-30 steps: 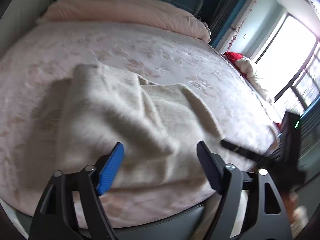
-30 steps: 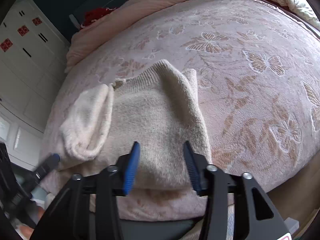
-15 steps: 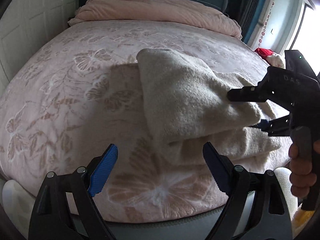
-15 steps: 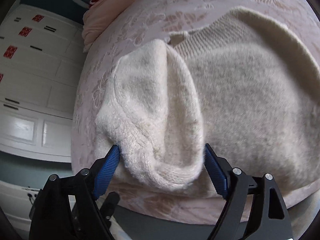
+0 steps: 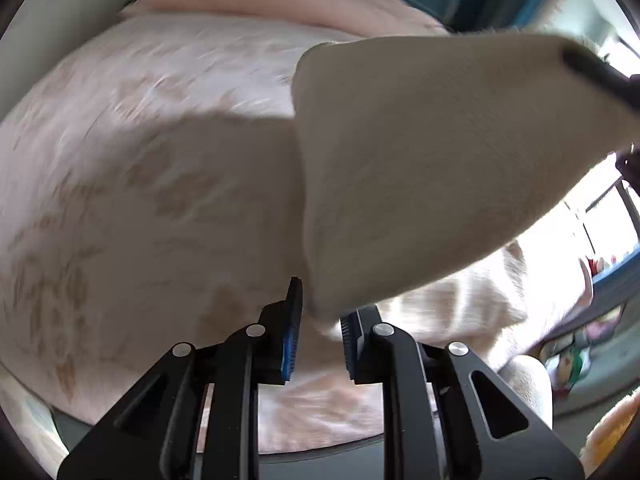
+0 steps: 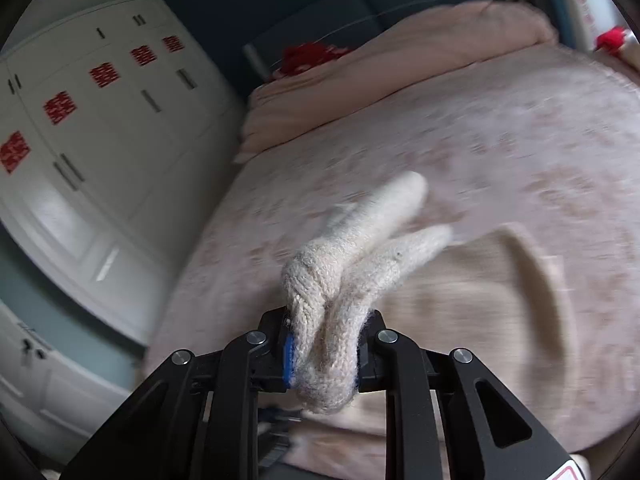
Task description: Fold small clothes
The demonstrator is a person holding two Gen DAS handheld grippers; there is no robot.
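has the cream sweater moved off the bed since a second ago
Yes. The cream sweater, pinched by both claws, has risen off the pink bedspread, its upper end toward the window.

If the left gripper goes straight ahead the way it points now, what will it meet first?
Probably the cream sweater itself: the left gripper has just been closing on its lower corner, and the lifted cloth rises right ahead. Beyond it lies the pink bedspread; depth is unclear.
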